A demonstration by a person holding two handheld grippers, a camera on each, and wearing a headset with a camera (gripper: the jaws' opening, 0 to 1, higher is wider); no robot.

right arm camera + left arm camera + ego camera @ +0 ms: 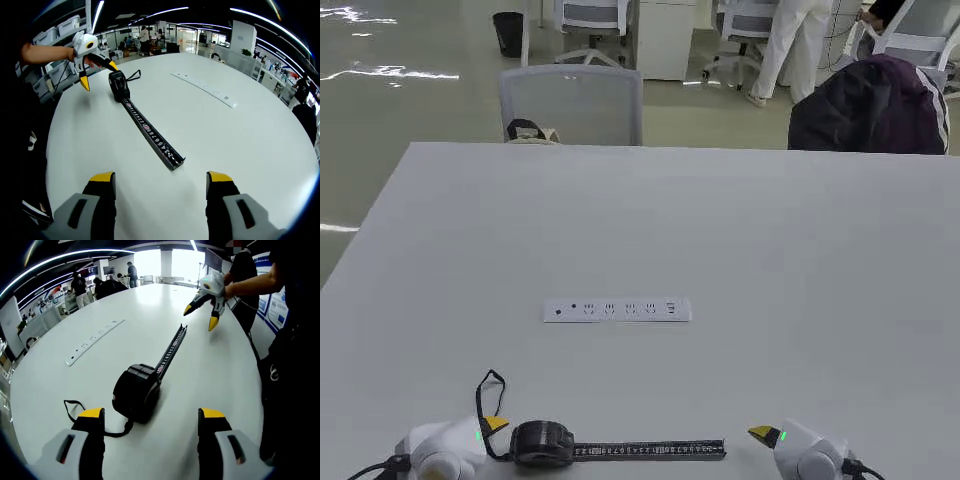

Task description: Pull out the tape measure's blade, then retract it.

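— White tabletop (770,250) wide and bare, a power strip (617,311) lying mid-surface, office chairs beyond the far edge. Down at the near edge, the tape measure (542,444) sits on its side with its blade (650,450) drawn out flat along the table.

— And nobody's got hold of it! The left gripper (152,414) has its jaws spread wide, the black case just ahead of them, not touching that I can see.

— Right, it looks like a straddle, lined up to close on the case. The right gripper (161,176) is spread too, sitting just past the blade's end hook, with a clear gap between.

— So the blade holds its length with no grip on it. I'd guess a lock is on, though I can't see one.

— Tell us about the tool.

— Chunky dark case, rounded, a thin black strap (485,395) looping off the back towards the left gripper. Dark blade, pale numerals, straight and unkinked.

— Pull-out looks done, then; retraction to come, I'd say.
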